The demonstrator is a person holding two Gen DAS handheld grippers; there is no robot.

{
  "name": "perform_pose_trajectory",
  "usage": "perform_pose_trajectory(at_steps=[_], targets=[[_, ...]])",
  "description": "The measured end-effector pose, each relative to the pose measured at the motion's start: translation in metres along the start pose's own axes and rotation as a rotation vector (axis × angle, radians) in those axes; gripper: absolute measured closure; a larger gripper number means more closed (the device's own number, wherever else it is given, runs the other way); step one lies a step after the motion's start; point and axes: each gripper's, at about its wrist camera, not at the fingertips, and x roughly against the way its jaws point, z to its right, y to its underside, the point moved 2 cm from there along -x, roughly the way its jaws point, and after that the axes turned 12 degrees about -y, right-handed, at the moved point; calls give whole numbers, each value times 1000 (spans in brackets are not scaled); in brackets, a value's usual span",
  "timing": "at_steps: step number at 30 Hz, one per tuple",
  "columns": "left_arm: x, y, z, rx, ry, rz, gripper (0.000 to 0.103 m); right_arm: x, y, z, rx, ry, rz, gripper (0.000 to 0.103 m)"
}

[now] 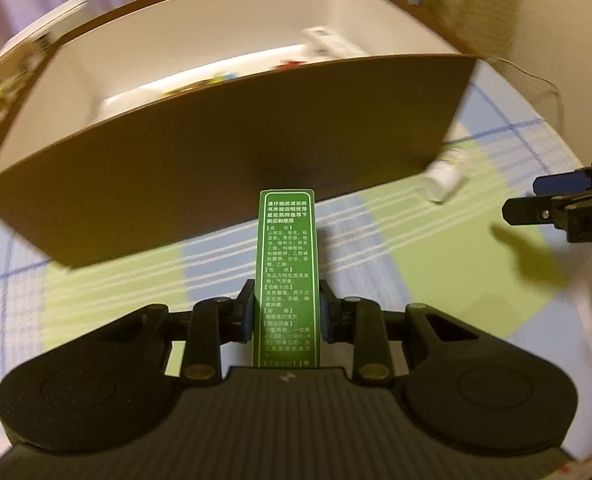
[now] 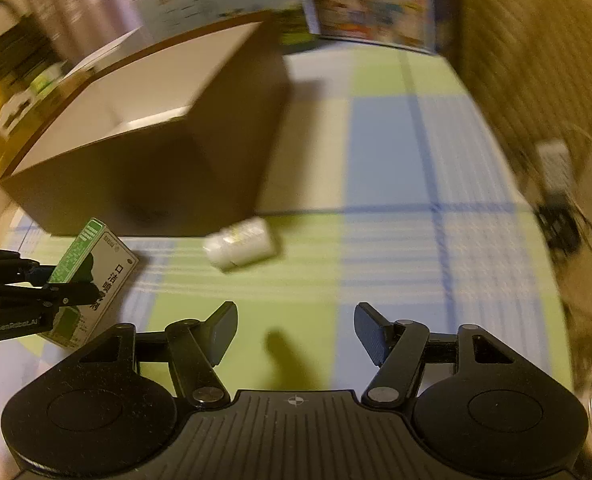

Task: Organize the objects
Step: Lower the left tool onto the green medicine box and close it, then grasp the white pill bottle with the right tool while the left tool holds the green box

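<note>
Checked cloth (image 2: pixel 376 152); green box (image 1: pixel 286 280) clamped between left fingers (image 1: pixel 245 312).

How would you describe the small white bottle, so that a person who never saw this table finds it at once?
Start from the big brown box with white inside walls, standing on the green and blue checked cloth. At the foot of its near right corner, the white bottle lies on its side. It is round and plain white, unlike the flat green medicine carton clamped in the left gripper.

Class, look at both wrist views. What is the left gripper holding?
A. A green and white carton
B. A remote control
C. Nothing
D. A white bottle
A: the left gripper is shut on the green and white carton, while the white bottle lies on the cloth.
</note>
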Motion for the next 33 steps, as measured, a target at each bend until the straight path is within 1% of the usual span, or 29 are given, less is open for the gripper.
perform_pose_trajectory(at_steps=[5,11,12,13,14,17,25,29,33], targets=[[-3,7,-27,92,-77,-34,77,-37,-17,-17,107,1,-18,40],[-2,19,-53,162,-121,-64,77,-69,-26,-27,195,24,-39,41],[-2,21,-56,171,-127,-67,77,-72,-27,-28,206,24,-38,41],[-1,22,-58,180,-130,-71,77,-75,-27,-29,216,25,-36,49],[-1,24,-61,189,-131,-75,77,-77,-28,-31,227,28,-40,59],[0,27,-65,205,-132,-83,76,-79,-24,-36,254,35,-45,59],[6,32,-62,202,-128,-103,77,-76,-3,-64,303,-31,-79,59],[12,38,-54,199,-107,-123,77,-73,16,-84,346,-73,-112,59],[15,46,-48,205,-74,-152,77,-71,27,-96,371,-98,-136,59]])
